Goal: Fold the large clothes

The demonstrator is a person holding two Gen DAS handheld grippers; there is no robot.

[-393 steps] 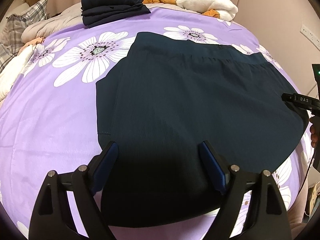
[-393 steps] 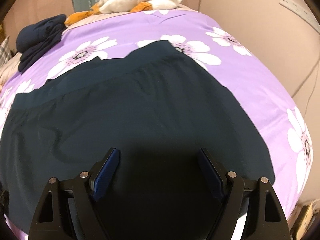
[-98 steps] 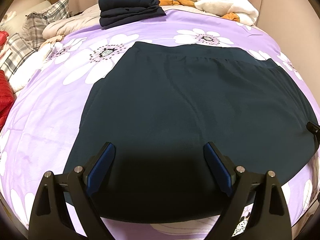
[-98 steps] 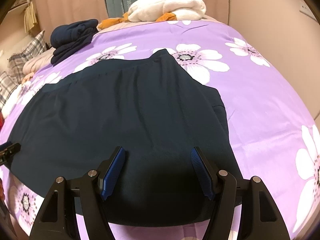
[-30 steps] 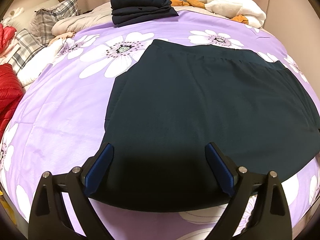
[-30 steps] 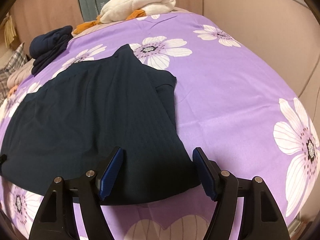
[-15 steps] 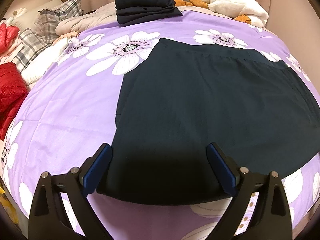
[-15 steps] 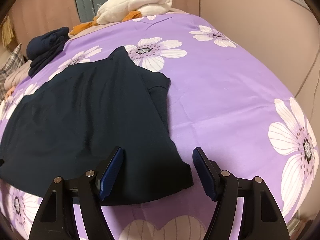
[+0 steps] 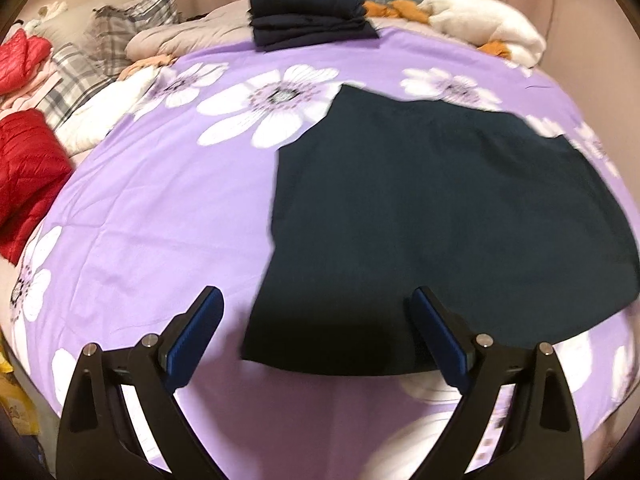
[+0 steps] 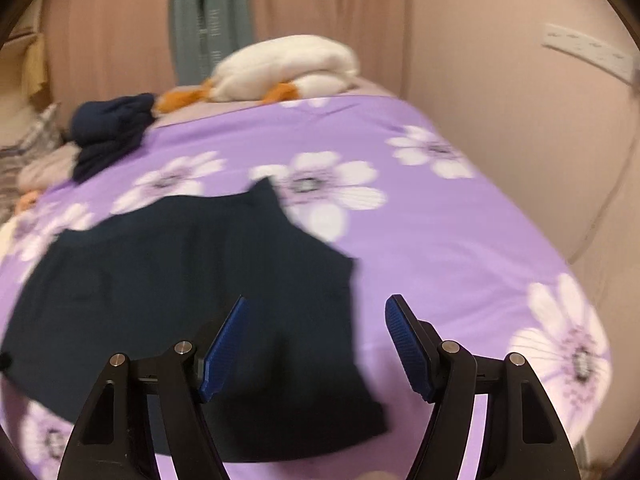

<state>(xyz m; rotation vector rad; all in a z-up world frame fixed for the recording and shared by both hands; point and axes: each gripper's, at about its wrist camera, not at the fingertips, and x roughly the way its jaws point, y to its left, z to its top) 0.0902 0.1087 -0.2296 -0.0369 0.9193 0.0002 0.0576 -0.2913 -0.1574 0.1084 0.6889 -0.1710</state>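
Dim warm indoor light, heavy fisheye edge distortion, motion blur throughout both views.

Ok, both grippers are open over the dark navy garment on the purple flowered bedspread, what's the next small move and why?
Probably lower each gripper onto its near corner and pinch. The left gripper and right gripper are open and empty, each straddling a side edge of the flat dark navy garment.

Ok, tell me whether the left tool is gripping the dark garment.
No, the left tool is open, with the dark garment lying flat on the bedspread.

Right wrist view motion-blurred; dark garment [image 10: 180, 288] cut off at left edge.
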